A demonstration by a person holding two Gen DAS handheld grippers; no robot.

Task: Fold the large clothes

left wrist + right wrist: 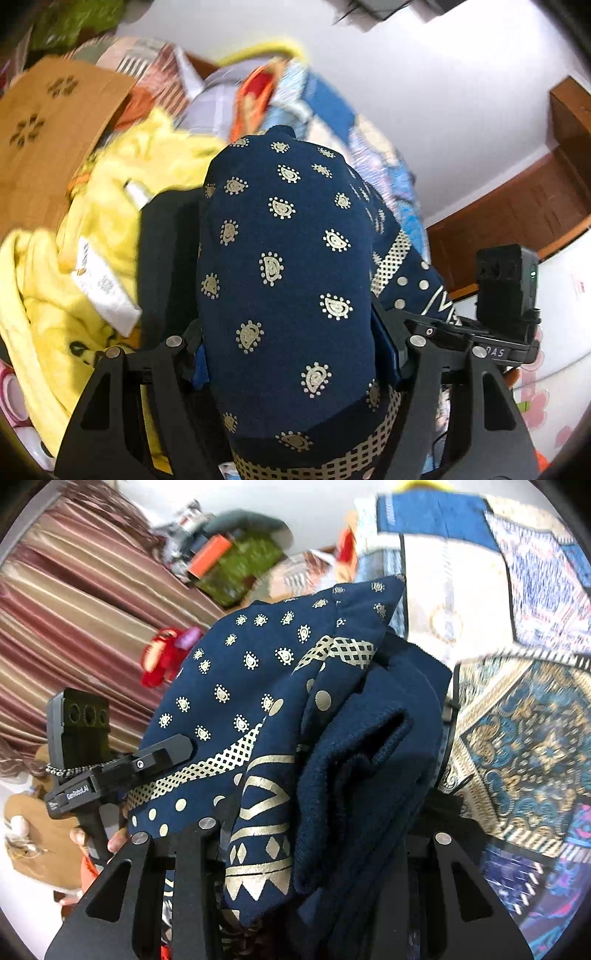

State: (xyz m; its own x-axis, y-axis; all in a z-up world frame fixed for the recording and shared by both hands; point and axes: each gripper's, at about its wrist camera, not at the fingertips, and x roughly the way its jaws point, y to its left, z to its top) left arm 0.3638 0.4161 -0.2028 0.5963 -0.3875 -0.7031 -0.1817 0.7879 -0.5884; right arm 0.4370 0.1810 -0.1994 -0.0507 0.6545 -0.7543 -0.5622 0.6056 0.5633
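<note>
1. The navy printed garment [288,258] is filling the middle of both wrist views, bunched into a thick folded bundle and hanging between the two tools rather than lying on anything.
2. The left gripper [291,354] is clenching the bundle across its width; the right gripper [325,834] is pinching several stacked layers of the same cloth, plain inner side showing at centre right.
3. Risk, as I judge it: the layers are sitting loosely on each other, so a quick swing could be shaking the inner folds [369,738] out of the right grip and undoing the fold.
4. A second risk: the bundle is hiding both sets of fingertips, so setting it down squarely is going to be guesswork.
5. Under it, at right in the right view, a patterned blue bedspread [524,738] is spreading out; a yellow garment [110,192] is heaped at left in the left view.
6. Striped curtains [74,609] are hanging at upper left, white wall behind.
</note>
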